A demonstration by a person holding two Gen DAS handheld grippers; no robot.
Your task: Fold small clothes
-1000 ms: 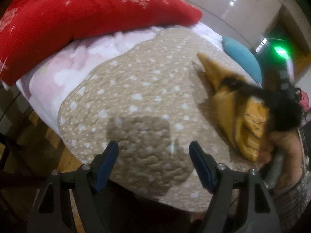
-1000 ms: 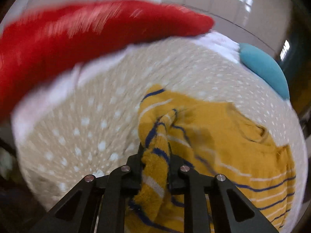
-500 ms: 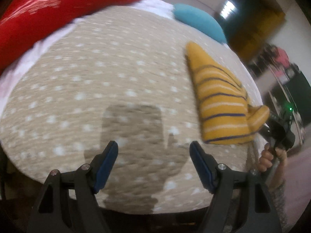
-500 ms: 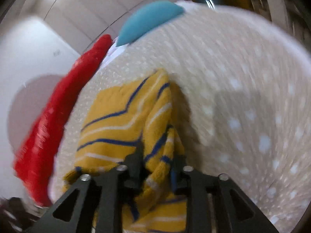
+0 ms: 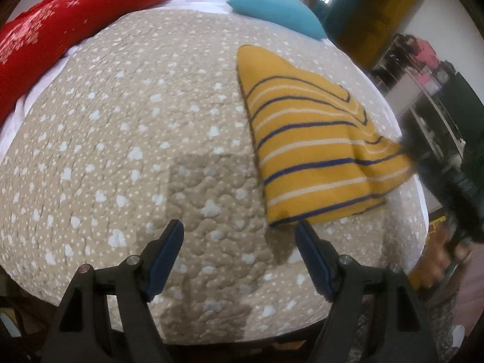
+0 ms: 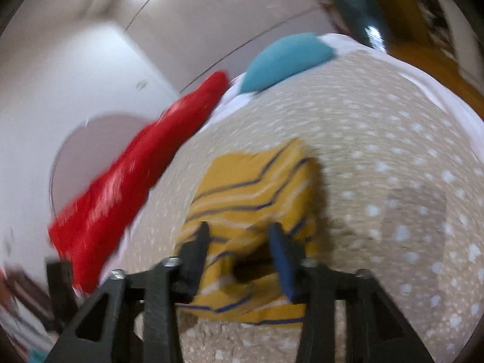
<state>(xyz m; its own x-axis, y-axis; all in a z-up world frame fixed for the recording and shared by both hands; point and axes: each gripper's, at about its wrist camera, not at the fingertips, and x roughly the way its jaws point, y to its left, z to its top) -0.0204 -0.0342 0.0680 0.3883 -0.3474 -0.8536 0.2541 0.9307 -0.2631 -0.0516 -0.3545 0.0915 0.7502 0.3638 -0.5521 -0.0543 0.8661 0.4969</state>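
A small yellow garment with blue and white stripes [image 5: 308, 148] lies folded on the beige dotted quilt [image 5: 136, 139], right of centre. My left gripper [image 5: 239, 257] is open and empty, low over the quilt just left of the garment's near corner. My right gripper [image 6: 239, 251] is open, its jaws spread on either side of the garment's near edge [image 6: 251, 199], the cloth loose between them. In the left wrist view the right gripper [image 5: 453, 187] shows blurred at the garment's right end.
A red cushion [image 5: 60, 27] lies along the bed's far left and a teal pillow [image 5: 275, 9] at the far end. The bed's edge drops off on the right, with dark shelving [image 5: 438, 96] beyond.
My right gripper carried the garment, laid it on the quilt and opened its jaws. My left gripper stayed open and swung right toward the garment.
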